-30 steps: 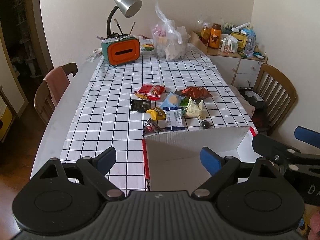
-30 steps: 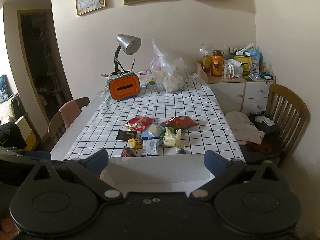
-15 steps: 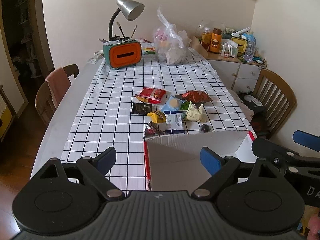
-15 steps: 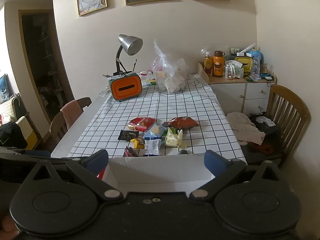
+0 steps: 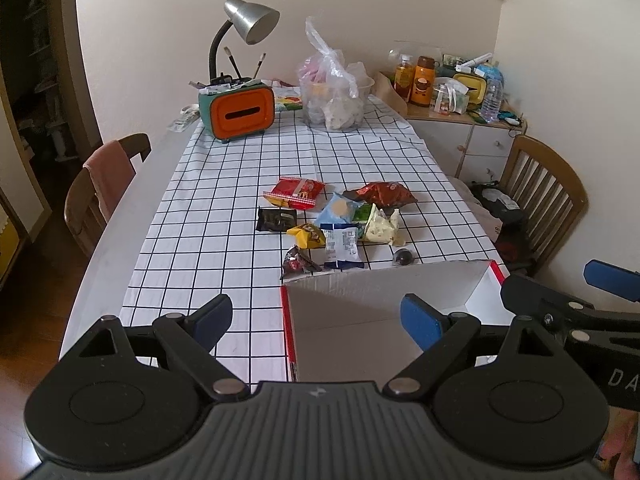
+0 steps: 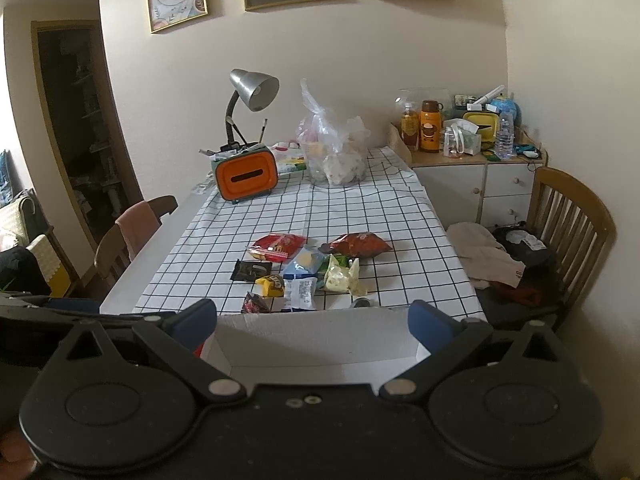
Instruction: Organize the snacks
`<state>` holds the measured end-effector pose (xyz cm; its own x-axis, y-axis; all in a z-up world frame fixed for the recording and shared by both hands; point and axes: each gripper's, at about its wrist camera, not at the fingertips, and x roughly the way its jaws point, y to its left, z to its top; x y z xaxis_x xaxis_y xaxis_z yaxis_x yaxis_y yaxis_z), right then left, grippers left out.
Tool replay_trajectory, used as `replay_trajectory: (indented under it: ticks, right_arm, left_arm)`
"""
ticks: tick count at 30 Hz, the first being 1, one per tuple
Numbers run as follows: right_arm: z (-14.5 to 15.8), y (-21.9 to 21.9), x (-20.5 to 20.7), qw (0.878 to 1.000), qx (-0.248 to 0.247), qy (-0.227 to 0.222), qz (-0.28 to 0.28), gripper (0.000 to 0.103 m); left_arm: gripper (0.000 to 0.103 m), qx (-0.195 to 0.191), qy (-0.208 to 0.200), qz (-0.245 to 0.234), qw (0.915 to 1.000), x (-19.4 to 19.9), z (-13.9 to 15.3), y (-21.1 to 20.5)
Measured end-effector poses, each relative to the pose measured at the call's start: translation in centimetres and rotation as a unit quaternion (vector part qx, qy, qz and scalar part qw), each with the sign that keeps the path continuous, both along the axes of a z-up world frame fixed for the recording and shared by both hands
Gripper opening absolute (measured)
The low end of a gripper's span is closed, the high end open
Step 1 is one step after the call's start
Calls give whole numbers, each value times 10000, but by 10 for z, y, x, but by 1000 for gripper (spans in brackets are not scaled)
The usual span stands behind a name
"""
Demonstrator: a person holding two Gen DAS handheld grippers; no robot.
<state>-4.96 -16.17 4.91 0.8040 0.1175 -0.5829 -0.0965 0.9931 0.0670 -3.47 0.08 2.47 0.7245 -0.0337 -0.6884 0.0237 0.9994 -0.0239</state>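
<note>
Left wrist view: both claws, left claw (image 5: 316,322) and right claw (image 6: 312,318), gape wide over the cardboard box (image 5: 384,300); best start with the nearest snack packets (image 5: 332,220) just beyond.

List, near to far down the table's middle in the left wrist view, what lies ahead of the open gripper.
left gripper → white box → blue-and-white packet → red snack bag → orange tissue box → desk lamp
</note>
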Motion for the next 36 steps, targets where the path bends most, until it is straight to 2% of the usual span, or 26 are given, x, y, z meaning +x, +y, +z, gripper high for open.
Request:
replay_trajectory:
  ticks: [15, 21, 36]
  right_arm:
    - [0, -12, -8, 9998, -78, -64, -175, 102]
    - [-4, -19, 1, 9998, -152, -4, -127, 101]
    - [-25, -42, 102, 9929, 165, 1151, 261, 98]
  left_arm:
    - [92, -49, 59, -264, 9996, 5, -4, -14]
    - [92, -28, 135, -279, 9995, 19, -8, -19]
    - [92, 223, 874, 75, 9959, 96, -33, -2]
